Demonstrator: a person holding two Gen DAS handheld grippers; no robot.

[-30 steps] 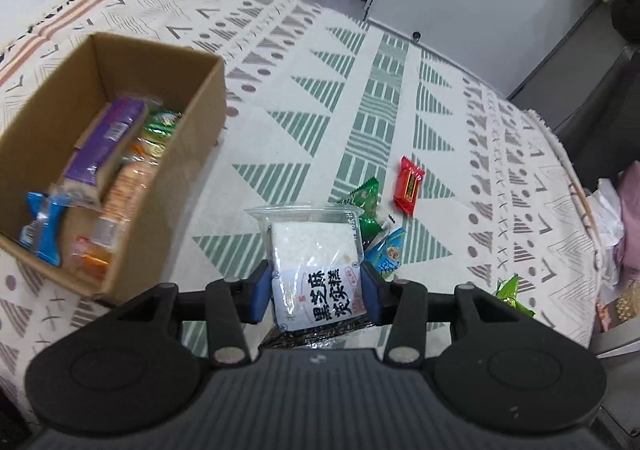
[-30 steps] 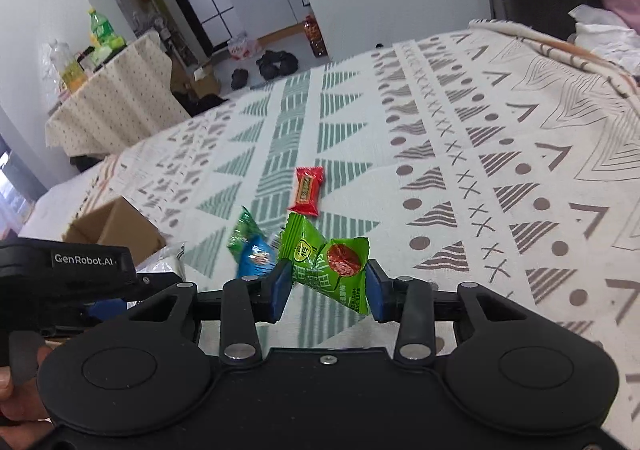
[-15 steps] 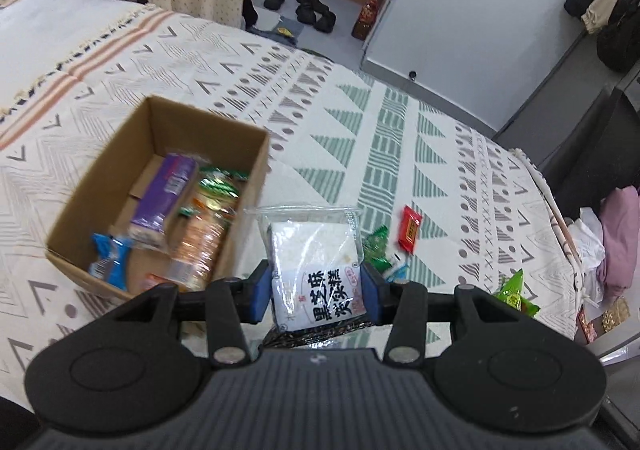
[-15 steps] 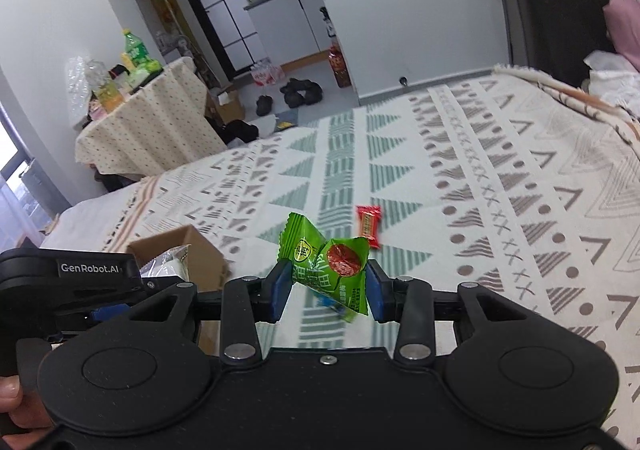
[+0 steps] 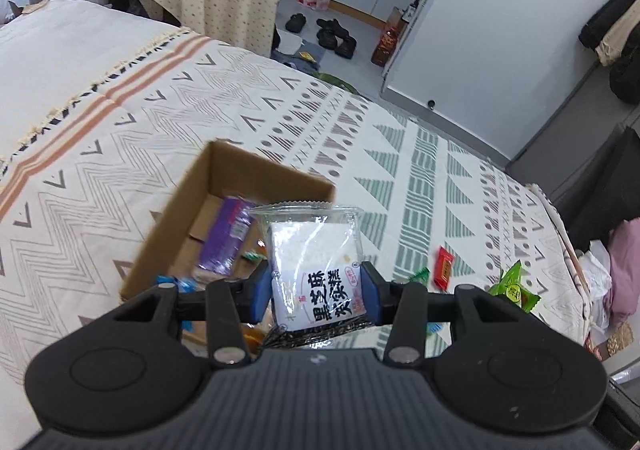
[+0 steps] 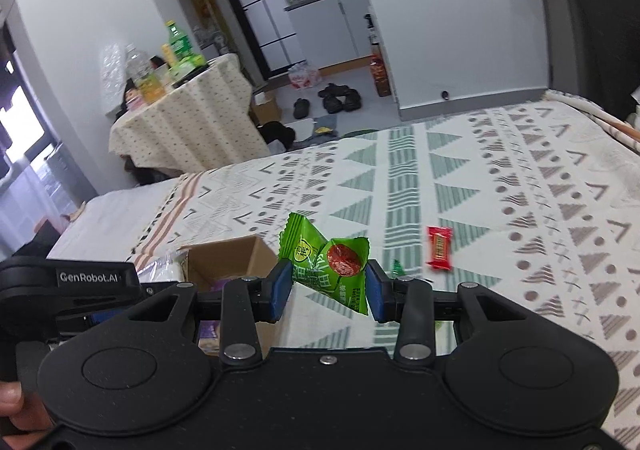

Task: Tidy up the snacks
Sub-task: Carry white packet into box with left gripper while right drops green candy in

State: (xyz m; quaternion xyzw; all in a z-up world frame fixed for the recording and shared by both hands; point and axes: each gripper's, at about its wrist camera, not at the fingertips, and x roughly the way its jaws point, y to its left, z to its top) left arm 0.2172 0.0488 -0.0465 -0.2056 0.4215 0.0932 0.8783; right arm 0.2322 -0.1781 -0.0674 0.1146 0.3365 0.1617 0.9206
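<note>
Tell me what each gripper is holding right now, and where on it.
Left gripper clamps the clear-wrapped white cake packet by its lower side edges. Right gripper clamps the green candy packet across its lower body.

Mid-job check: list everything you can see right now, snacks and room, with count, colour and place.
cardboard box: one, brown, on the bed, open
purple packet: one, inside the box
blue packet: one, at the box's near corner
white cake pack: one, clear wrapper, clamped in the left gripper
green candy pack: one, clamped in the right gripper
red candy: one, loose on the bedspread
small green candy: one, beside the red candy
bedspread: one, white with green and grey triangles
side table: one, dotted cloth, bottles on top
shoes: several, black, on the floor
left gripper: black, blue fingers
right gripper: black, blue fingers
</note>
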